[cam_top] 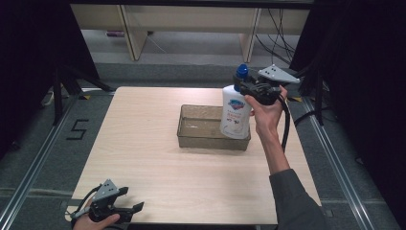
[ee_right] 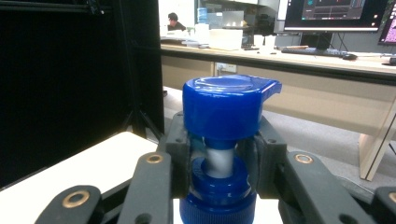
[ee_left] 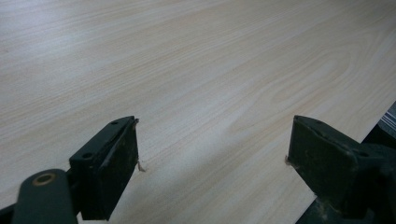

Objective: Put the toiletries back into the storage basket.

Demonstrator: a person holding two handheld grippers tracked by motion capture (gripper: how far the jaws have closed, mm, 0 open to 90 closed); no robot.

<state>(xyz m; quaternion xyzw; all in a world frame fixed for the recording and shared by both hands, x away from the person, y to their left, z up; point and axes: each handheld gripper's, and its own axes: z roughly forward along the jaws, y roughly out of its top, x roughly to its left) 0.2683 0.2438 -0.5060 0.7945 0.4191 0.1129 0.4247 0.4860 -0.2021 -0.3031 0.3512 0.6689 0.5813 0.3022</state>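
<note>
At one o'clock on the tabletop (cam_top: 143,143), I saw one white pump bottle (cam_top: 235,112) with a blue pump head, hanging over one clear tray (cam_top: 191,139). My right gripper (cam_top: 245,86) had its fingers (ee_right: 180,154) clamped on the bottle's neck under the head. At seven o'clock, my left gripper (cam_top: 131,208) stood open, holding nothing.

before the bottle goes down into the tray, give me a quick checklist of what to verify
1. Right gripper shut on the pump bottle neck, under the blue pump head: ok.
2. Bottle upright: ok, hangs close to vertical.
3. Bottle over the clear tray: ok, at its right end.
4. Tray free of obstacles: ok, nothing seen inside.
5. Bottle base touching the tray floor: cannot tell.
6. Left gripper out of the way: ok, open at the table's near left corner.
</note>
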